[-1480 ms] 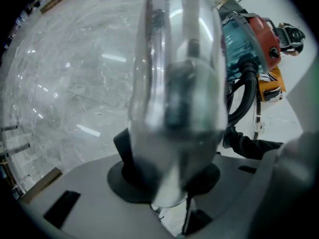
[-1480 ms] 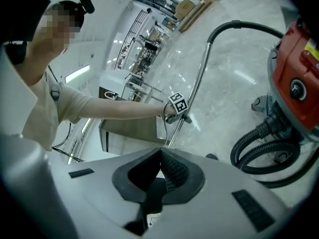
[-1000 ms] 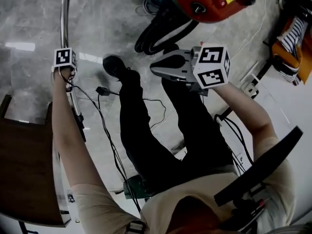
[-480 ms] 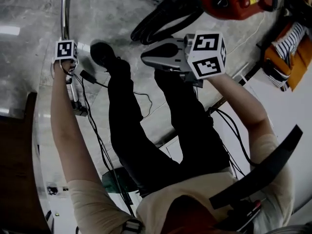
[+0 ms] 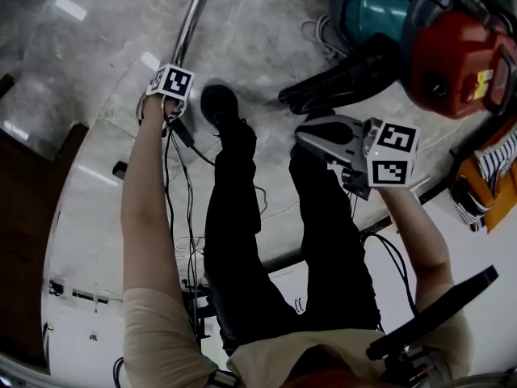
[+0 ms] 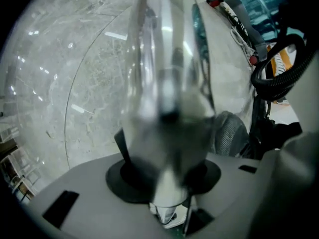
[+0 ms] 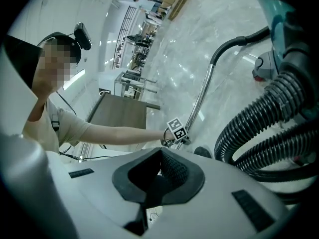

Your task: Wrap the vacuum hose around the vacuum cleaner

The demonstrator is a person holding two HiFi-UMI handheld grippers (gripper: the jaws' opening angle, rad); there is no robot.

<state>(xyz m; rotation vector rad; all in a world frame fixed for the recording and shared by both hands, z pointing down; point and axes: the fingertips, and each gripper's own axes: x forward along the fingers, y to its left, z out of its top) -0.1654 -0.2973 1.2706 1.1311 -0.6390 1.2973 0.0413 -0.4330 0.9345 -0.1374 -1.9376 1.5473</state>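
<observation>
Head view puts the black ribbed vacuum hose at upper right beside the red-and-teal vacuum cleaner, likely light and springy, best taken mid-loop; the left hand-held gripper clamps its slick, stiff chrome wand, and the right hand-held gripper is closed, empty.

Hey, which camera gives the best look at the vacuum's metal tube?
The right gripper view: the metal tube runs sharp and unblocked from the left gripper up to its bend. The head view catches only a short stretch of the tube above that gripper. The left gripper view has it between its jaws, close and badly blurred.
</observation>
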